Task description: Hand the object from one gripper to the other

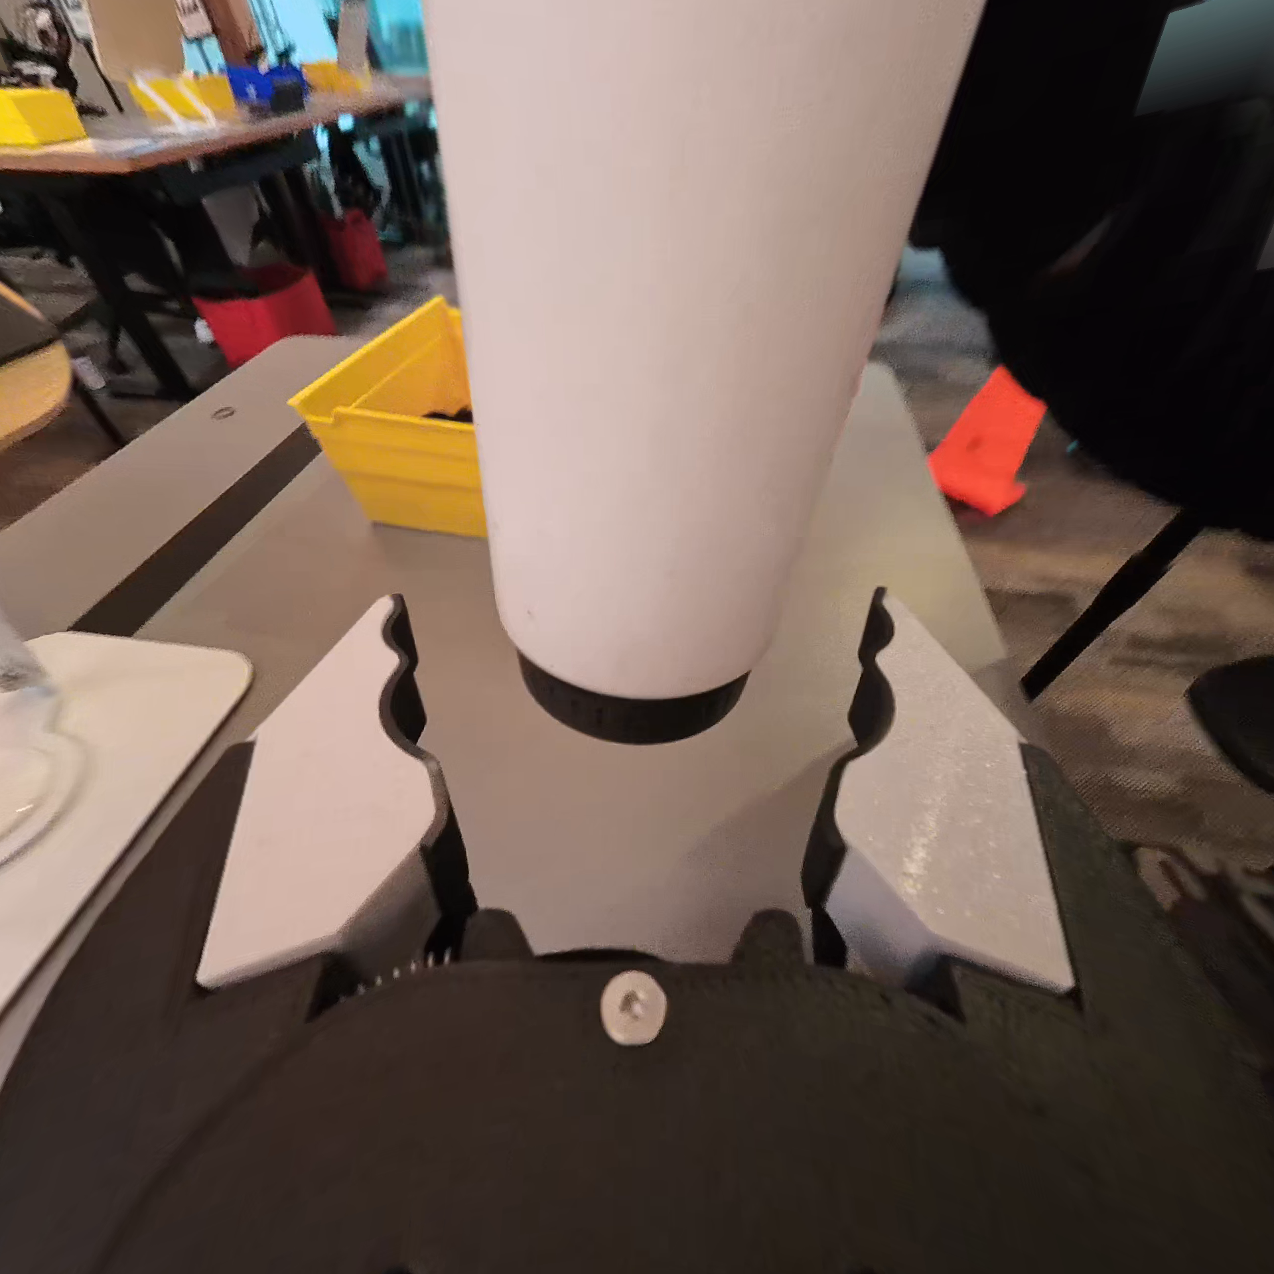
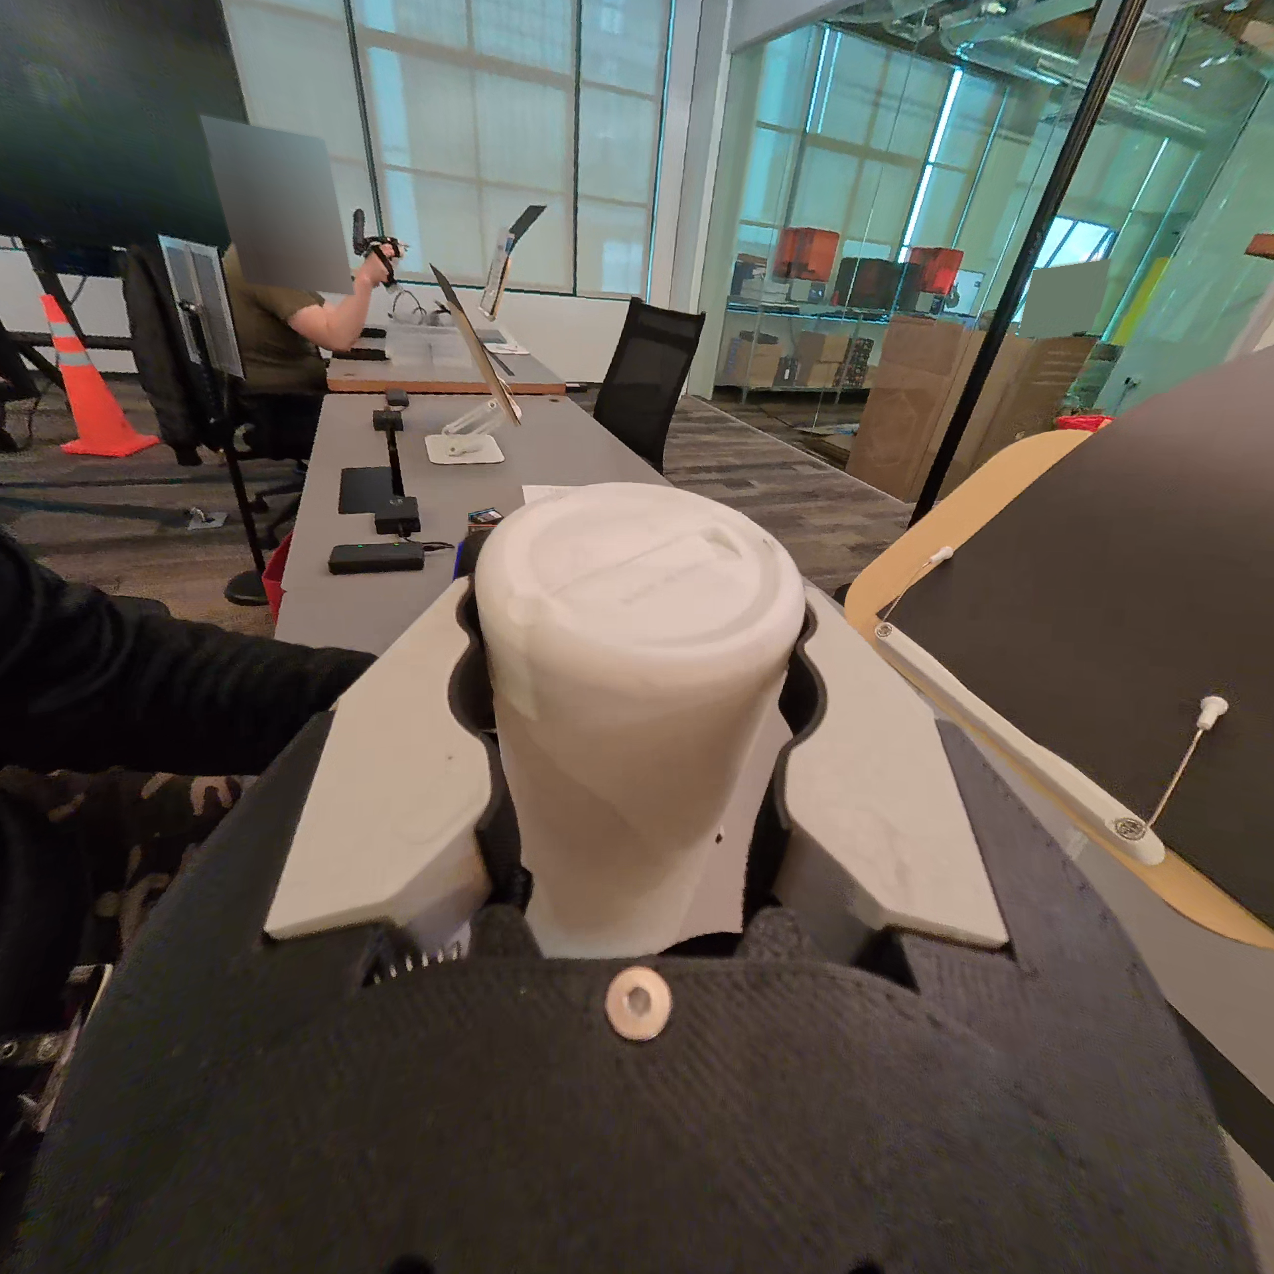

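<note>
We hold the white tumbler (image 2: 638, 696) in our right gripper (image 2: 638, 689), its fingers clamped on the upper body just under the white lid (image 2: 641, 572). In the left wrist view the same tumbler (image 1: 662, 331) hangs upright in the air, its black base ring (image 1: 631, 706) above the grey table (image 1: 620, 827). Our left gripper (image 1: 634, 689) faces it with fingers wide apart; the base sits between the fingertips but touches neither.

We judge the handover as not yet made: the left fingers have to close on the lower body before the right ones let go.

The risks from here:
- The tumbler tapers toward the base, so a grip taken low on that smooth cone could slide downward and off the ring.
- If we release the right side before the left is firm, the tumbler drops onto the table, close to the yellow bin (image 1: 393, 441).
- Closing off-centre would push the base sideways and twist it in the right fingers.
- A glass vessel (image 1: 27, 744) on a white mat (image 1: 138, 696) stands near our left side; a wide swing could knock it.
</note>
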`<state>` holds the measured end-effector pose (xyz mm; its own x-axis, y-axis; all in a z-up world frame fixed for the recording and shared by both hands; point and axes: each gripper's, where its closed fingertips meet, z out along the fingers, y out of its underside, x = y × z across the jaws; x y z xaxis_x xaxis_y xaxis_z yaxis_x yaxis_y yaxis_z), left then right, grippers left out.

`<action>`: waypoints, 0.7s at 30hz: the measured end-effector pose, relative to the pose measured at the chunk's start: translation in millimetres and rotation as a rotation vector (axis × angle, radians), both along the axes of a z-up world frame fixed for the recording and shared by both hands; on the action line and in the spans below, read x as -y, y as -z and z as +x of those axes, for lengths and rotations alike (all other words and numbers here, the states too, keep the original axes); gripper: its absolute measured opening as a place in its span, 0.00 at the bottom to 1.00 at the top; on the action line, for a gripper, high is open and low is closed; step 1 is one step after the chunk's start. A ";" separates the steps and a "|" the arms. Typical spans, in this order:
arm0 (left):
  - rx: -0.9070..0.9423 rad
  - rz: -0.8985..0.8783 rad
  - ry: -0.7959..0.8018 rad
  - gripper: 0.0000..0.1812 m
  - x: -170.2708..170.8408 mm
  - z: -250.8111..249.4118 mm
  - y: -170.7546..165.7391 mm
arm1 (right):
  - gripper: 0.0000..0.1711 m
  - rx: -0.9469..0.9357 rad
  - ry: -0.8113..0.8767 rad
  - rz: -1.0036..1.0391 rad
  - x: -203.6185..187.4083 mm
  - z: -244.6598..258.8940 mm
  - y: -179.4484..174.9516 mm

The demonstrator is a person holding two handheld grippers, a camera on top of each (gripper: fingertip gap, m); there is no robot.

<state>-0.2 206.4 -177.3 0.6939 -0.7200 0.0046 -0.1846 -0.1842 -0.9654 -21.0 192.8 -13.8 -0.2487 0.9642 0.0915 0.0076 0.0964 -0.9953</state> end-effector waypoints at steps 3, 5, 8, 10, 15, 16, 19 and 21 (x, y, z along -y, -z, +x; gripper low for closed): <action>0.072 0.014 0.038 0.63 0.0 8.7 -4.9 | 0.50 -0.006 -0.010 -0.006 3.2 -0.6 -3.7; 0.111 0.019 0.085 0.58 3.0 17.9 -9.8 | 0.50 -0.007 -0.015 -0.013 4.5 -2.0 -2.7; 0.164 0.029 0.109 0.48 3.2 22.6 -16.0 | 0.50 -0.021 -0.036 -0.051 6.7 -2.5 -3.1; 0.169 0.029 0.119 0.48 3.4 25.5 -15.3 | 0.50 -0.022 -0.037 -0.047 7.0 -3.2 -2.6; 0.077 0.089 0.076 0.47 0.4 13.8 -15.6 | 0.59 0.027 -0.046 0.074 11.0 -0.2 1.0; 0.044 0.100 0.065 0.47 -0.6 9.6 -15.5 | 0.63 0.058 -0.060 0.109 12.8 2.7 2.4; -0.076 0.128 0.031 0.47 -5.2 -2.2 -13.1 | 0.74 0.193 -0.070 0.265 11.9 12.7 9.6; -0.108 0.134 0.031 0.47 -6.6 -4.7 -13.8 | 0.75 0.286 -0.072 0.385 9.4 19.6 12.5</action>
